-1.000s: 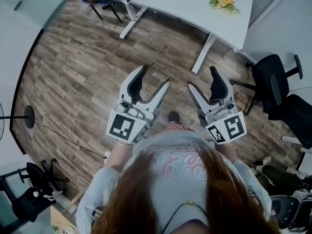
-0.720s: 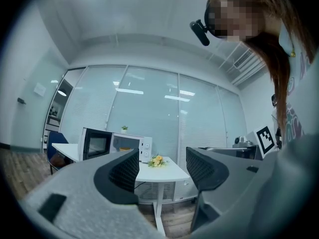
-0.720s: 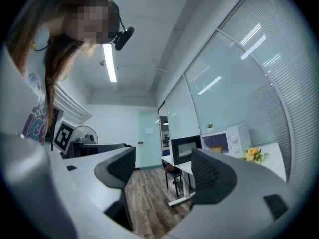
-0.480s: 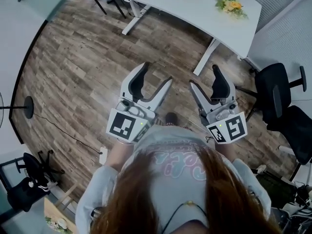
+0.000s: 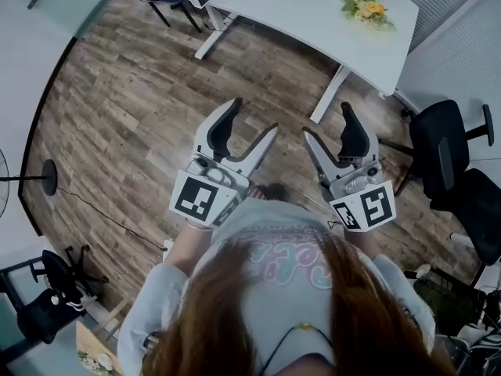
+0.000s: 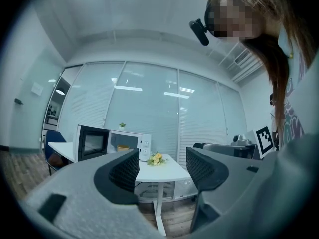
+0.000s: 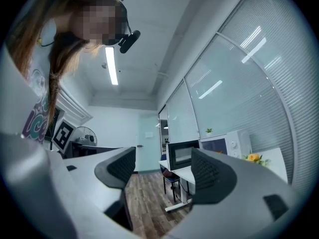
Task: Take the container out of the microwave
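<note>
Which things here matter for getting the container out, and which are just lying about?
Job: microwave, its open door, yellowish container inside, left gripper and right gripper, both open and empty.
Lying about: flowers, black chair, fan stand.

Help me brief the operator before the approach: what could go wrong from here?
1. The dark-framed door of the white microwave stands open. The left hand-held gripper or right hand-held gripper, both open and empty, might knock it while reaching in.
2. The yellow flower bunch sits beside the microwave on the white table and could be swept over.
3. The black office chair by the table's end might snag the walk-up.
</note>
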